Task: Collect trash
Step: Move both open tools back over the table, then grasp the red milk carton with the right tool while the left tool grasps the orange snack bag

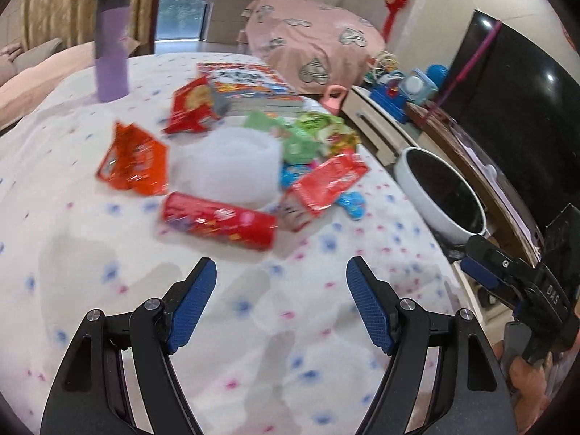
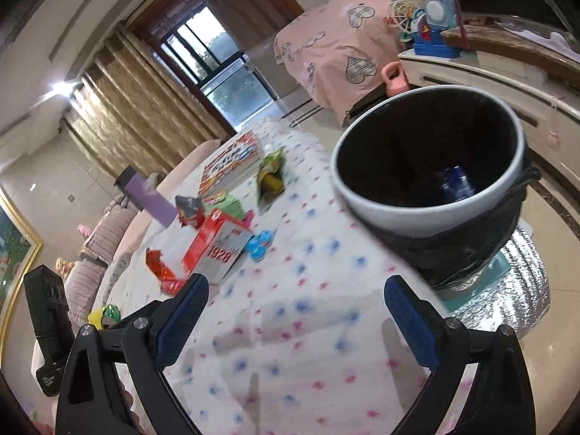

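Looking over the left wrist view, we see a table under a white cloth [image 1: 90,239] dotted blue and pink filling most of the frame. At the right edge of that view, beside the table, stands a white trash bin [image 1: 440,195] with a black liner; in the right wrist view it fills the upper right, and something blue [image 2: 455,183] lies inside it, too blurred to name. A stack of books [image 1: 250,87] sits at upper centre, with a purple cylinder [image 1: 111,50] upright at upper left. The trash lies heaped mid-frame: a red tube-shaped packet [image 1: 217,221] nearest us, an orange wrapper [image 1: 134,161] to its upper left, a red bag [image 1: 190,107] leaning on the books, a red packet [image 1: 328,183] to the right, green wrappers [image 1: 311,130] above that, and a small blue wrapper [image 1: 351,203].

Our left gripper [image 1: 281,304] hangs over bare cloth at the bottom, jaws apart and holding nothing. Our right gripper [image 2: 295,326] likewise stands wide over the cloth, empty.
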A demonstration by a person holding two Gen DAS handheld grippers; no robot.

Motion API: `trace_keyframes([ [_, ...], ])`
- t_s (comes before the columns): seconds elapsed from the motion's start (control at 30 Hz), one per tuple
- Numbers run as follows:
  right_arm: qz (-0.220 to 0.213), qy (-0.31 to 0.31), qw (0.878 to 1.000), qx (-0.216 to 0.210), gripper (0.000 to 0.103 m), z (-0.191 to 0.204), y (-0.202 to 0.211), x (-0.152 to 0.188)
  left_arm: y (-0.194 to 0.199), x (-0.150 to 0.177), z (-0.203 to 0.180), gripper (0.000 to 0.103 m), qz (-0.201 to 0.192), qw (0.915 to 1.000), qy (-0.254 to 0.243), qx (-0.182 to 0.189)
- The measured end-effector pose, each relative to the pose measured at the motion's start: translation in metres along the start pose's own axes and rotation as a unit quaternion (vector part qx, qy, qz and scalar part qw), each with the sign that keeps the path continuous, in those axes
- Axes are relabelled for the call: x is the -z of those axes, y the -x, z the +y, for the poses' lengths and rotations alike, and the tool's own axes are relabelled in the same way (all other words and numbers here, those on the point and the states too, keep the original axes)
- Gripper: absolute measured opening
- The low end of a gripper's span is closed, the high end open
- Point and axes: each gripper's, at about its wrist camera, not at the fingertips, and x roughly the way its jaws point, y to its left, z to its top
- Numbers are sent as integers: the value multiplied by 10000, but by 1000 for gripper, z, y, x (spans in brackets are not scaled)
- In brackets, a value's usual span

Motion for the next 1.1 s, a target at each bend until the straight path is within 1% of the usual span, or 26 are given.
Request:
trace_keyframes([
  [0.23,239,181,9995,-116,98,29,-21,13,3,2,36,76,33,9993,329,-175],
  [0.43,415,379,9981,-247,98,55,-38,17,5,-3,56,76,-13,9984,453,-342],
  [0.6,444,509,9972,-334,98,73,-49,14,3,-16,77,76,-88,9966,574,-584],
  [0.73,439,552,9967,-395,98,85,-59,10,-4,-29,92,76,-137,9952,564,-785],
  [0.8,424,575,9967,-379,98,91,-65,8,-8,-35,100,76,-156,9948,570,-828],
  [1.0,409,341,9983,-252,98,96,-85,0,-23,-57,115,76,-229,9942,533,-906],
  [1.1,389,96,9990,-204,98,94,-96,-9,-34,-66,119,76,-205,9941,474,-957],
])
